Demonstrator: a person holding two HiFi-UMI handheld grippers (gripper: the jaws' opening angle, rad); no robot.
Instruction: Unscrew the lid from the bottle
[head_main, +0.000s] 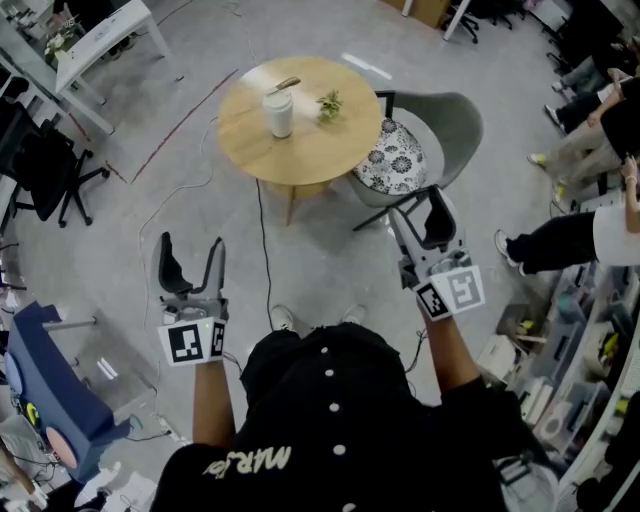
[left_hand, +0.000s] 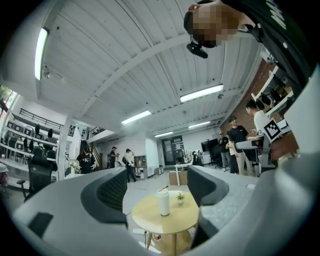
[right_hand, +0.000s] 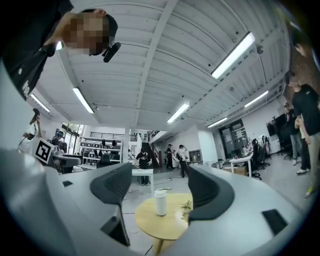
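Note:
A white bottle (head_main: 279, 113) with its lid on stands upright on a round wooden table (head_main: 310, 150) several steps ahead of me. It also shows far off between the jaws in both gripper views, as bottle (left_hand: 163, 202) and bottle (right_hand: 160, 202). My left gripper (head_main: 191, 250) hangs over the floor at the lower left, open with nothing between its fingers (left_hand: 112, 190). My right gripper (head_main: 416, 208) is held near the chair, well short of the table, also open with nothing between its fingers (right_hand: 210, 187).
A small potted plant (head_main: 330, 104) and a slim utensil (head_main: 285, 85) share the table. A grey chair with a patterned cushion (head_main: 396, 158) stands at its right. A cable (head_main: 262, 235) runs over the floor. A blue seat (head_main: 40, 375) is at left; people (head_main: 590, 110) are at right.

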